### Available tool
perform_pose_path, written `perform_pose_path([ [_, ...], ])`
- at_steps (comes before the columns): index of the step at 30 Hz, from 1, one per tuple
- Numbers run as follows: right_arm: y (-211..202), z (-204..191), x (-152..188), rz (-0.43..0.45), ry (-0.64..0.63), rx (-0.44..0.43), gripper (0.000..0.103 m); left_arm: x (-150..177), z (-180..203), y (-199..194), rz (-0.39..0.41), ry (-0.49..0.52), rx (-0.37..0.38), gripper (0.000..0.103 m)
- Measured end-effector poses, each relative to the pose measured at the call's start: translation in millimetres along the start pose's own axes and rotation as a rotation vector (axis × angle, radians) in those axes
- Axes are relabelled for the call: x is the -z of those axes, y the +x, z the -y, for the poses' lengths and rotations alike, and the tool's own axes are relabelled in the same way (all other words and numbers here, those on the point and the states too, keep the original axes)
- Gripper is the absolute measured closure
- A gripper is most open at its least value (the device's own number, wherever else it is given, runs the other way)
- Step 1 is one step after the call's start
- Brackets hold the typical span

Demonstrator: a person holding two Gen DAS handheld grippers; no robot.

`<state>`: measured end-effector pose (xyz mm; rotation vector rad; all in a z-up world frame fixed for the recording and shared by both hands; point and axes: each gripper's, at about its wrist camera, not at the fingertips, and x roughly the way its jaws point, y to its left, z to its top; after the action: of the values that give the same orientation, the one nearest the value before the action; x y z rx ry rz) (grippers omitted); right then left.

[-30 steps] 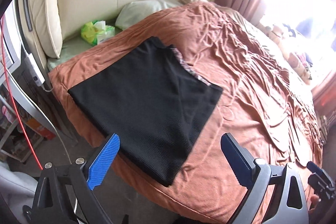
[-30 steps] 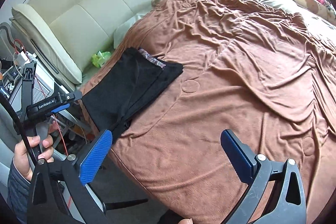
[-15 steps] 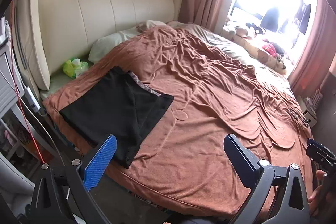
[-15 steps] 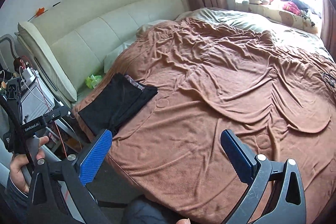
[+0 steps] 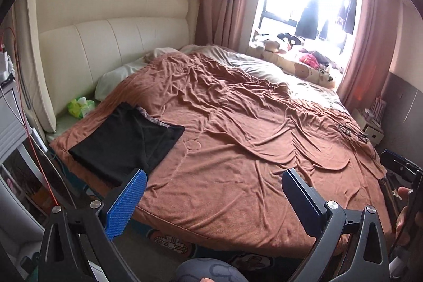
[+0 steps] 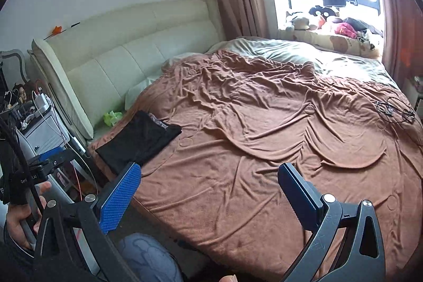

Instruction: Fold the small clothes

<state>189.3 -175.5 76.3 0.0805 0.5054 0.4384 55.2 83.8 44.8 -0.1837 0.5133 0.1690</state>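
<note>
A folded black garment [image 5: 124, 139] [image 6: 138, 140] with a patterned waistband lies flat at the near left corner of the bed, on the brown blanket [image 5: 238, 136] [image 6: 264, 128]. My left gripper [image 5: 214, 192] is open and empty, held back from the bed's near edge, well clear of the garment. My right gripper [image 6: 208, 188] is open and empty too, also back from the bed. The left gripper's body [image 6: 39, 168] and the hand [image 6: 21, 216] holding it show at the left of the right wrist view.
A cream padded headboard [image 5: 105, 49] and a pillow [image 5: 119, 75] stand behind the garment, with a green tissue pack [image 5: 80, 107] beside it. A nightstand [image 6: 39, 128] with cables sits left of the bed. Tangled cables [image 6: 394, 110] lie on the blanket's right. Stuffed toys [image 5: 290, 44] line the window.
Both grippers have pulled back and up from the bed, so the garment looks smaller and farther. The garment has stayed in place. Both grippers stay open.
</note>
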Motion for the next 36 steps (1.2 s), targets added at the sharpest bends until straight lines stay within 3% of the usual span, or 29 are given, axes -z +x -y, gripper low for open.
perform_pose_path([
  [15,-69,16,56,0.089,-0.040,0.080,0.000,49,59,-54,0.111,0.114,0.038,0.000],
  [21,-87,20,77,0.119,-0.032,0.103,0.000,70,78,-69,0.109,0.125,0.077,0.000],
  [36,-105,26,131,0.167,0.008,0.124,0.000,121,103,-98,0.196,0.167,0.061,0.000],
])
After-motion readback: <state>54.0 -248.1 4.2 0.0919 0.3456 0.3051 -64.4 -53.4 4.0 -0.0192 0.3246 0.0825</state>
